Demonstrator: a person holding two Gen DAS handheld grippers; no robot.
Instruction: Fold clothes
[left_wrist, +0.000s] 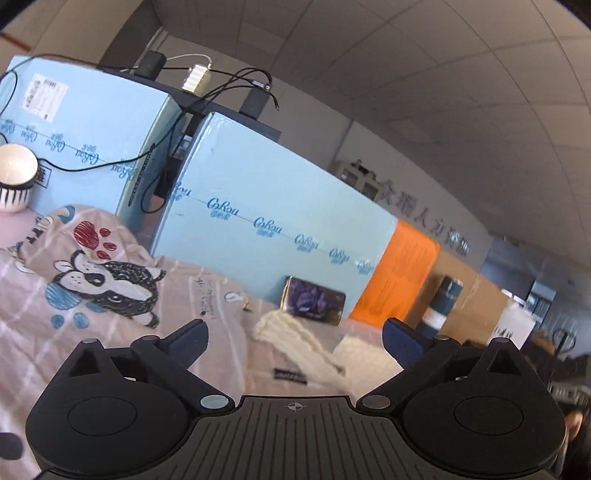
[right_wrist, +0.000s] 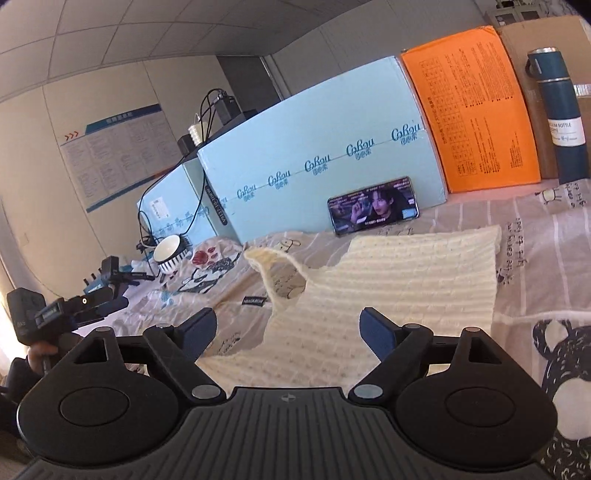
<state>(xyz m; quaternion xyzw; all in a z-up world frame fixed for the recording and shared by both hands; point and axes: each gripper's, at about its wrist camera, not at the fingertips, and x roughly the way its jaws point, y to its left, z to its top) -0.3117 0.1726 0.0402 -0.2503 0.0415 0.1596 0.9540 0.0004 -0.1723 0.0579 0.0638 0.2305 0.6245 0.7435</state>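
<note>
- The right gripper (right_wrist: 288, 334) hangs low over the near part of a cream knitted top (right_wrist: 388, 273), its two blue fingers (right_wrist: 376, 332) spread wide and holding nothing.
- The top lies flat on a printed bedsheet (right_wrist: 546, 236) and fills the middle of the right wrist view; one strap (right_wrist: 275, 273) curls up at about 11 o'clock from the gripper.
- A small dark label (right_wrist: 254, 301) lies on the sheet just beside that strap, at its 7 o'clock.
- A phone (right_wrist: 373, 209) with a lit screen leans against a pale blue box (right_wrist: 314, 147) at 12 o'clock, beyond the top.
- An orange box (right_wrist: 476, 110) stands at 1 o'clock, touching the blue one, and a dark blue bottle (right_wrist: 561, 118) stands at 2 o'clock.
- A striped bowl (right_wrist: 170, 254) sits on the sheet at 10 o'clock, well apart from the top.
- The left gripper (left_wrist: 293, 339) is also spread wide with nothing between its fingers (left_wrist: 188, 341); it is tilted, and the view is blurred on its right side.
- In the left wrist view the top (left_wrist: 295, 336) lies straight ahead at 12 o'clock, near the fingertips; whether they touch it I cannot tell.
- A cartoon dog print (left_wrist: 107, 284) on the sheet shows at 10 o'clock.
</note>
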